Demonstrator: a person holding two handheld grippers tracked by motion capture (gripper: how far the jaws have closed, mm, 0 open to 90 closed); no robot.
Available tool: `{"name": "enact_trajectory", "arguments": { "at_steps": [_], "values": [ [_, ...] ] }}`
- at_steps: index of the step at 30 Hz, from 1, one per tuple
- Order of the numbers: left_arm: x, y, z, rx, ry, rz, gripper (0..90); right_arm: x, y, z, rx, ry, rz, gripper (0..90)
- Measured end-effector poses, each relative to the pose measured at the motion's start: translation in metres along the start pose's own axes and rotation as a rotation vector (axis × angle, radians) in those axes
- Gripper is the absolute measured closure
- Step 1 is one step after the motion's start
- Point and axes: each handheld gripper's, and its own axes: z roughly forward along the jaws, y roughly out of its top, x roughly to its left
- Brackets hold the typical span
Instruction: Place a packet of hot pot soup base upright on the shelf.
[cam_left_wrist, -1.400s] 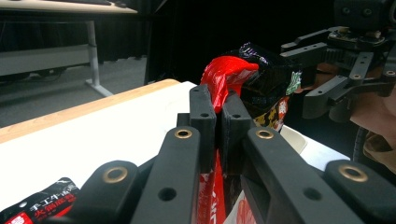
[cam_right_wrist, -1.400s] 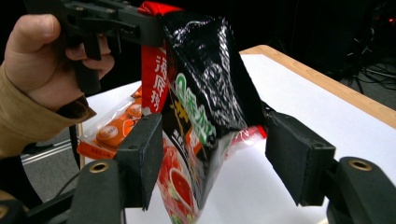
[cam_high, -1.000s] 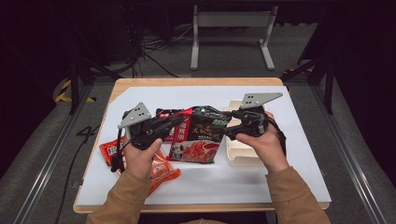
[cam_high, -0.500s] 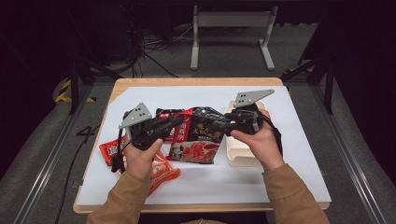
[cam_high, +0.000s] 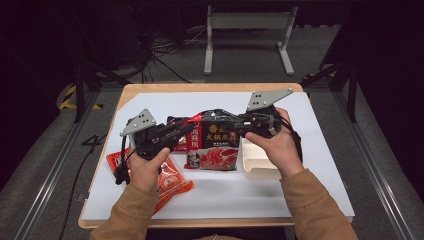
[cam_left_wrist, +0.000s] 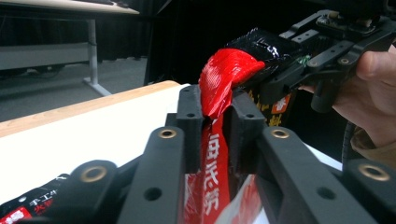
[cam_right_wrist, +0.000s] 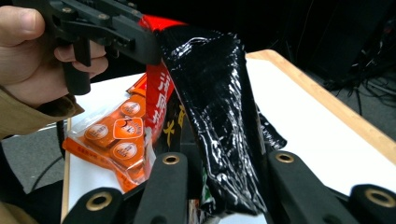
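A person holds a red-and-black packet (cam_high: 212, 145) above the worktop (cam_high: 320, 185) between two claws, its top edge stretched level from one to the other. The left claw (cam_high: 187, 131) grips the packet's red corner, the film pinched between its jaws in the left gripper view (cam_left_wrist: 215, 140), though those jaws have just been easing apart. The right claw (cam_high: 240, 122) has just been closing and now clamps the black end of the same edge (cam_right_wrist: 224, 140). The packet's long axis hangs downward from that held edge, so the claws face each other along it, and any pull apart would likely run across the top seam. An orange packet (cam_high: 170, 177) and a pale tray (cam_high: 260, 162) lie below.
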Motion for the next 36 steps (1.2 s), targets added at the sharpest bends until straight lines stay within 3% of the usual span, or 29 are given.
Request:
{"name": "enact_trajectory", "arguments": {
  "at_steps": [12,19,36],
  "values": [
    [0.006,0.002,0.0,0.048,-0.013,0.001,49.6,-0.011,0.014,-0.011,-0.022,-0.036,-0.031,76.4],
    [0.011,0.001,-0.002,0.07,0.006,-0.003,45.6,-0.022,0.018,-0.024,-0.018,-0.076,-0.046,76.4],
    [0.025,-0.001,-0.014,0.107,0.055,-0.01,41.8,-0.064,0.009,-0.056,-0.033,-0.171,-0.021,76.1]
  ]
}}
